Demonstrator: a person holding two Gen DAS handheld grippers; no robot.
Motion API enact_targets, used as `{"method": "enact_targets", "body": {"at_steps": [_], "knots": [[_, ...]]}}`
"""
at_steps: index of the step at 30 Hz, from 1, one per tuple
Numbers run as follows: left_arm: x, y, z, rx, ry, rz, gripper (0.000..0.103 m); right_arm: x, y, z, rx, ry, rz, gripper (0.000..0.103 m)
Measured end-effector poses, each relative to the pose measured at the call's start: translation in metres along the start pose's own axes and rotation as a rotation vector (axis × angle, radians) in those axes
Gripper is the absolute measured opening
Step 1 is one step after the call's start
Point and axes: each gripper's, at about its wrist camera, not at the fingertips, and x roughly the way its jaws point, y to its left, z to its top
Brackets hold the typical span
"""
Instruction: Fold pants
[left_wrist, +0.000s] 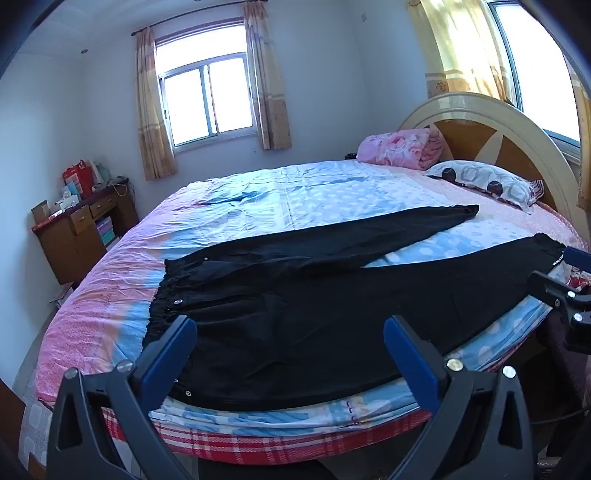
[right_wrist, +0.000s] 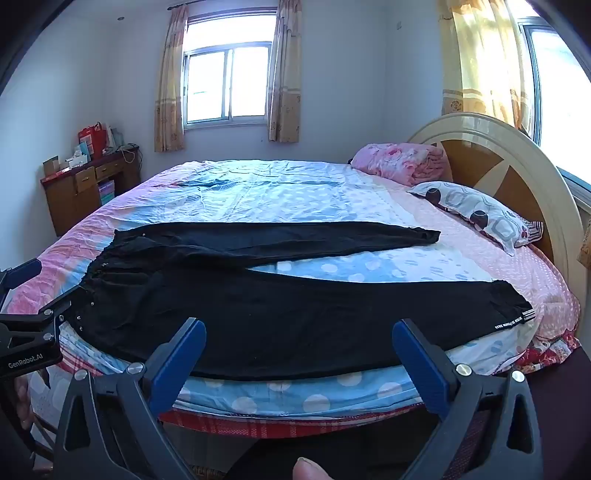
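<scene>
Black pants (left_wrist: 295, 314) lie spread flat on the bed (left_wrist: 258, 192), waistband to the left, legs splayed toward the headboard (left_wrist: 491, 122), as the left claw (left_wrist: 290, 350) and right claw (right_wrist: 299, 354) hover with jaws wide apart, holding nothing. The near leg hugs the mattress edge, where a careless pinch could snag the sheet or drag cloth off the side. Beyond the far leg, bare bedding offers ample folding room; a pillow (left_wrist: 487, 182) crowds the cuffs.

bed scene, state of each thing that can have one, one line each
black pants: spread flat, unfolded, legs apart
left gripper: open, empty
right gripper: open, empty
pink blanket: folded, by the headboard
pillow: lying flat
window curtains: drawn open
desk drawers: closed
</scene>
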Motion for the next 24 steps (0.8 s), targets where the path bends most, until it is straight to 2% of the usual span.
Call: {"method": "enact_targets", "body": {"at_steps": [3,6,24], "knots": [[0.0,0.0,0.0,-0.001,-0.001,0.02,0.103,-0.001,0.0,0.0,0.003,-0.008,0.0,0.102],[0.005,0.005,-0.001,-0.023,0.009,-0.009,0.103,-0.002,0.0,0.0,0.003,-0.008,0.004,0.102],[0.008,0.012,-0.006,-0.044,0.018,-0.004,0.103,0.004,0.005,-0.004,-0.008,-0.001,0.008,0.102]]}}
